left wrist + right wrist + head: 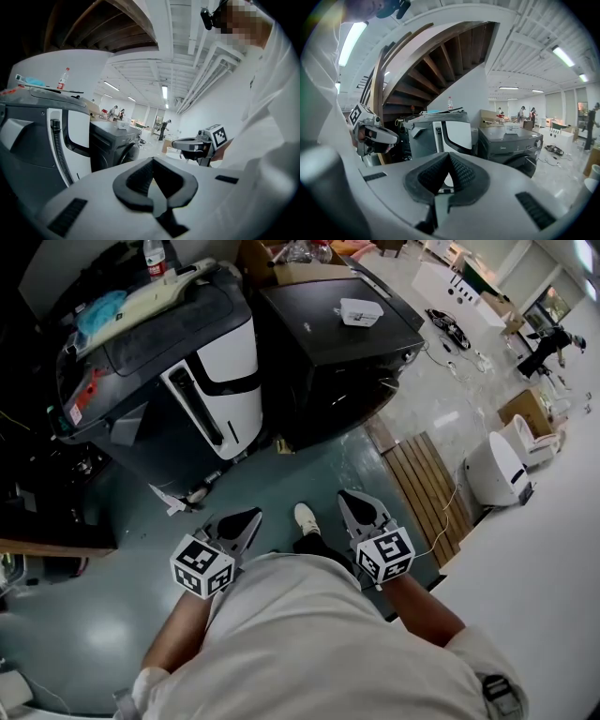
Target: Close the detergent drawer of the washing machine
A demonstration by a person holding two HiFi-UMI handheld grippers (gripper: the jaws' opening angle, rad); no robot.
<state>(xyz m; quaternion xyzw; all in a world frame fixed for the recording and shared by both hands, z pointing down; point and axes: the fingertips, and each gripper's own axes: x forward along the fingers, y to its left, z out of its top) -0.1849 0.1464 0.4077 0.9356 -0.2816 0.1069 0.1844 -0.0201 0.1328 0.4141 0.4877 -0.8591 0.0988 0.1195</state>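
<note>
Dark-grey washing machine [337, 343] sits well apart from left gripper [253, 516] and right gripper [347, 496], both pressed together empty; can't see its detergent drawer, so look before pushing.

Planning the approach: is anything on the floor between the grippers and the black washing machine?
Nothing visible blocks it. Bare floor lies between the left gripper, the right gripper and the black washing machine; a paper scrap lies by the grey machine at left, a wooden slat mat off right. The drawer itself can't be made out.
</note>
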